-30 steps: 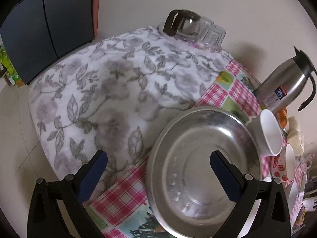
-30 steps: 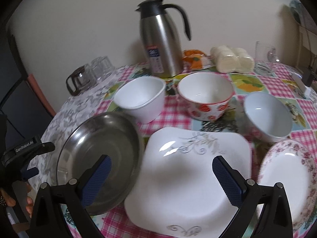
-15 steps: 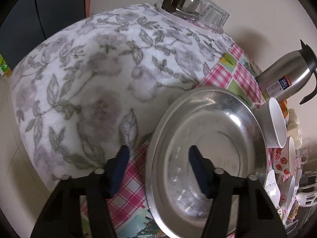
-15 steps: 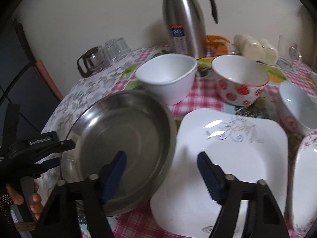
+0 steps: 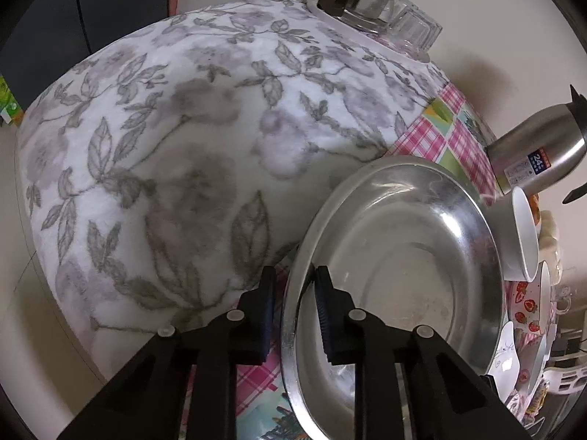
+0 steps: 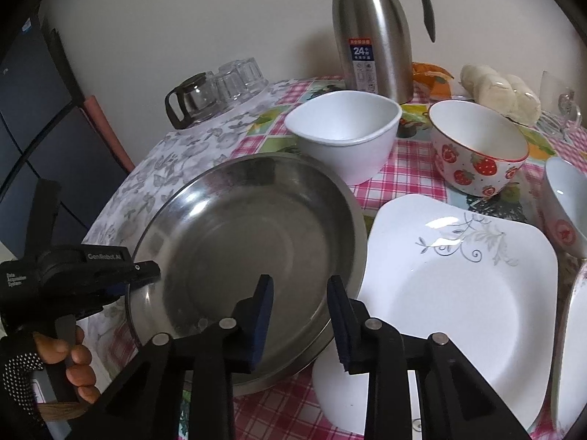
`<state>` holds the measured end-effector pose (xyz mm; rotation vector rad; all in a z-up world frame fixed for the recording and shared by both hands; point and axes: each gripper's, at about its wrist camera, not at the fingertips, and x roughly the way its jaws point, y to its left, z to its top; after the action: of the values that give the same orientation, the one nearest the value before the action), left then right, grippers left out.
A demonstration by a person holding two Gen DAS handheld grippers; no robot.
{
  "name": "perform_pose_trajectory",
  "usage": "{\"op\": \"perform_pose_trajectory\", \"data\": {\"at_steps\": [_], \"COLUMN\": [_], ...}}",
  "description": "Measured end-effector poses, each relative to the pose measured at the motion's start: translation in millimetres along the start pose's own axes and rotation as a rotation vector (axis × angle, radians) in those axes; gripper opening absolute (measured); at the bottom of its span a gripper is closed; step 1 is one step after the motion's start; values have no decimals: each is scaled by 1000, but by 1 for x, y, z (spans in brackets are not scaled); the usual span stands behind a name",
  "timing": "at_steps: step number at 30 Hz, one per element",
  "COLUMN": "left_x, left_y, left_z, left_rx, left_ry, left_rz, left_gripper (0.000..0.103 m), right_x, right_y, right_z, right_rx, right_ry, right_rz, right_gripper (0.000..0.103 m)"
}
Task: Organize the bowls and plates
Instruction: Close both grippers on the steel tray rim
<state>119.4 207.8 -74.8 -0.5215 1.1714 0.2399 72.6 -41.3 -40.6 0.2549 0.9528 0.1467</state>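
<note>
A round steel plate (image 5: 403,256) lies on the checked cloth, its right edge over a white square plate (image 6: 458,286). My left gripper (image 5: 295,293) straddles the steel plate's left rim, one pad outside and one inside; the jaws are closing and look pressed on the rim. It also shows in the right wrist view as the left gripper (image 6: 146,273), held by a hand (image 6: 73,359). My right gripper (image 6: 301,308) is closing over the steel plate's (image 6: 238,227) near right rim, with a gap still showing at the inner pad.
Behind stand a white bowl (image 6: 345,132), a strawberry bowl (image 6: 477,150) and a steel thermos (image 6: 370,36). Another bowl (image 6: 565,205) and a floral plate (image 6: 572,348) sit at the right edge. Upturned glasses and a glass pot (image 6: 216,91) rest on the flowered cloth (image 5: 165,146).
Both grippers went from wide open to nearly closed. The left one sank onto the steel plate's left rim. The right one shifted left from the white square plate to the steel plate's rim.
</note>
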Motion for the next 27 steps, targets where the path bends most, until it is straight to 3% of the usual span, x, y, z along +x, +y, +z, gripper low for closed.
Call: {"op": "perform_pose_trajectory", "data": {"at_steps": [12,18,27], "left_x": [-8,-9,-7], "left_y": [31,40,40], "left_z": [-1,2,3], "left_rx": [-89,-124,-129], "left_ry": [-2,-11,-14], "left_rz": [22,27,22], "left_gripper": [23,24,25], "right_x": [5,3,16], "right_y": [21,24,19], "right_z": [-2,1,-1], "right_rx": [-51,-53,-22], "right_ry": [-2,-31,-8], "right_rz": [28,1,-20], "right_gripper": [31,31,32]}}
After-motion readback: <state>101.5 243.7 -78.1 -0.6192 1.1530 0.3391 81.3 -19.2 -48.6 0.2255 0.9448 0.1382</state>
